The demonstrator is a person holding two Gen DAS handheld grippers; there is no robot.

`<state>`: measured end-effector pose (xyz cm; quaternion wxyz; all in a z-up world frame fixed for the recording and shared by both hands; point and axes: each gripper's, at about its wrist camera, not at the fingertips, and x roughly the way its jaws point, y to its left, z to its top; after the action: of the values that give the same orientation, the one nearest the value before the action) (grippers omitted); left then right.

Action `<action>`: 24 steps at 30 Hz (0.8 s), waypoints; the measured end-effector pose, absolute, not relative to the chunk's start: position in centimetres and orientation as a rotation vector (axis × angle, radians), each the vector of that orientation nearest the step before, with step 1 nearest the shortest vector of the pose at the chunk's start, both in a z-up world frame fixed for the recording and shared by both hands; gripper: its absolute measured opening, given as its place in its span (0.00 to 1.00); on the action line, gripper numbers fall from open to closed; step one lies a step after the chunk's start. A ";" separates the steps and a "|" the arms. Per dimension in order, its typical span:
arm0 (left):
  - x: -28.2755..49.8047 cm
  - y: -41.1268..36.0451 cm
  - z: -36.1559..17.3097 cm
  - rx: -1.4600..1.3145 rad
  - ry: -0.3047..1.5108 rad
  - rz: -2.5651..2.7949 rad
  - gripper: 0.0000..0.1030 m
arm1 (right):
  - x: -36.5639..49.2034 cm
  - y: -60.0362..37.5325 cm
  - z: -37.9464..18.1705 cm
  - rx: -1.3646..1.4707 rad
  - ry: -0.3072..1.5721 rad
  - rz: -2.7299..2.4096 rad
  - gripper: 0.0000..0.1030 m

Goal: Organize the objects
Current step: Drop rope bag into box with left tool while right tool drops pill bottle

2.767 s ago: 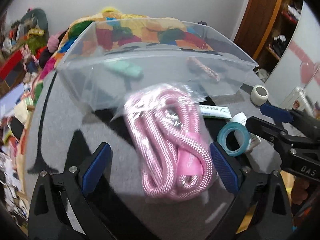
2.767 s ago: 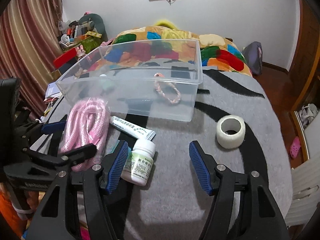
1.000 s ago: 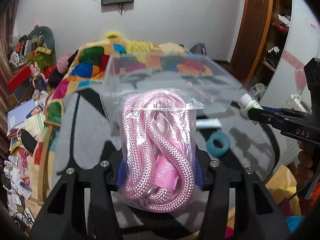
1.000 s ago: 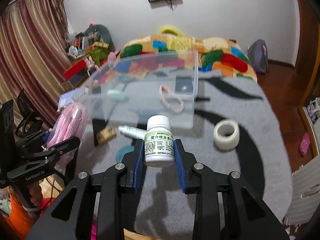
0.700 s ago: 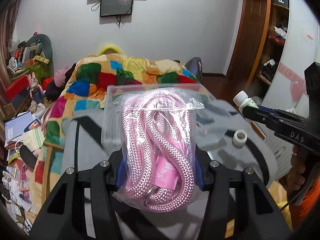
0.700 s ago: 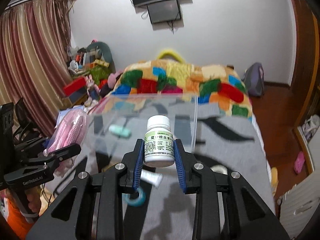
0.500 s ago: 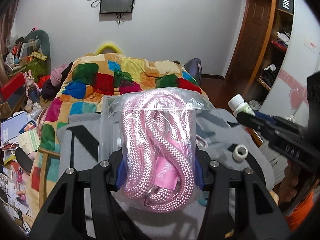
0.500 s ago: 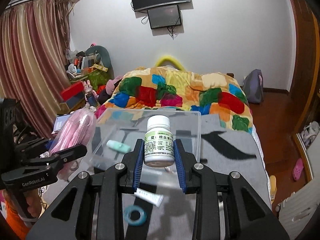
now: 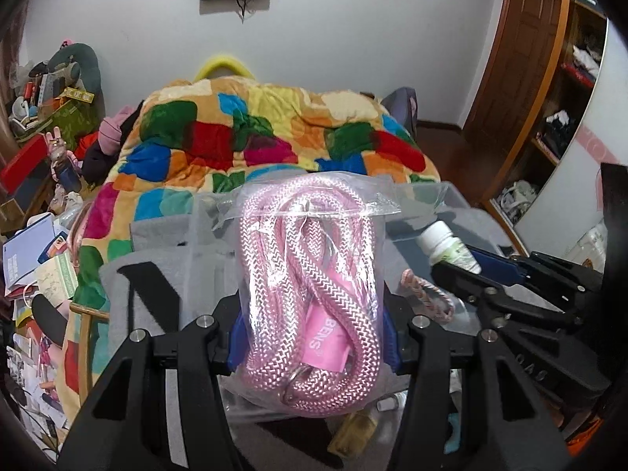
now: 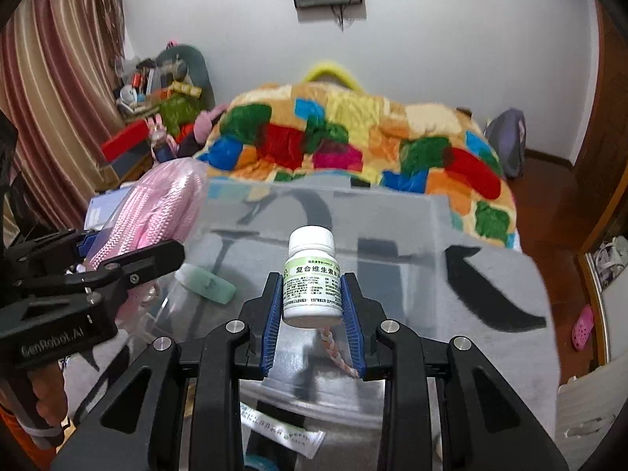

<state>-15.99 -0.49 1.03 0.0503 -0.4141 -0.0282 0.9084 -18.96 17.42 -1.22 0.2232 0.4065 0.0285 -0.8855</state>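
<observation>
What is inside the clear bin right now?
In the clear bin lie a mint-green item and a pink braided loop. The bottle and right gripper cover part of the floor.

bright, even room light; fisheye-bent dark corners, slight blur.

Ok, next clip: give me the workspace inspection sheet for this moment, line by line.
Surface: grey cloth with black markings over the table.
Job's things: clear plastic bin holding a mint green item and a braided pink loop; bagged pink rope; white pill bottle.
Clutter: white tube lying in front of the bin.
Grippers: left gripper shut on the bagged pink rope; right gripper shut on the white pill bottle, both held above the bin.
Cables: wall screen wires.
Surroundings: patchwork quilt bed, curtain.
</observation>
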 end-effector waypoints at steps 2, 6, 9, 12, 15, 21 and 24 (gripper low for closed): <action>-16.6 -0.3 0.3 -1.282 -0.087 2.756 0.51 | -19.2 17.0 -1.9 1.143 0.104 -2.435 0.26; -17.2 -0.1 -0.6 -1.307 -0.098 2.740 0.52 | -19.0 16.5 -2.4 1.151 0.150 -2.421 0.26; -17.5 0.1 -1.1 -1.349 -0.093 2.722 0.52 | -18.9 16.6 -2.4 1.154 0.180 -2.430 0.27; -17.3 0.0 -1.3 -1.360 -0.107 2.710 0.53 | -18.6 16.9 -2.1 1.159 0.174 -2.409 0.32; -16.5 0.0 -0.3 -1.311 -0.095 2.724 0.53 | -18.0 17.3 -1.4 1.132 0.170 -2.421 0.42; -14.0 0.3 2.6 -1.194 0.003 2.804 0.72 | -16.1 18.9 0.8 1.060 0.148 -2.441 0.52; -12.3 0.4 3.9 -1.124 0.018 2.840 0.85 | -15.0 20.0 2.0 1.014 0.133 -2.467 0.57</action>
<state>-12.32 0.39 3.95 0.0438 -0.3676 0.0059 0.9289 -14.98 20.04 2.02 0.2331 0.3692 0.0484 -0.8983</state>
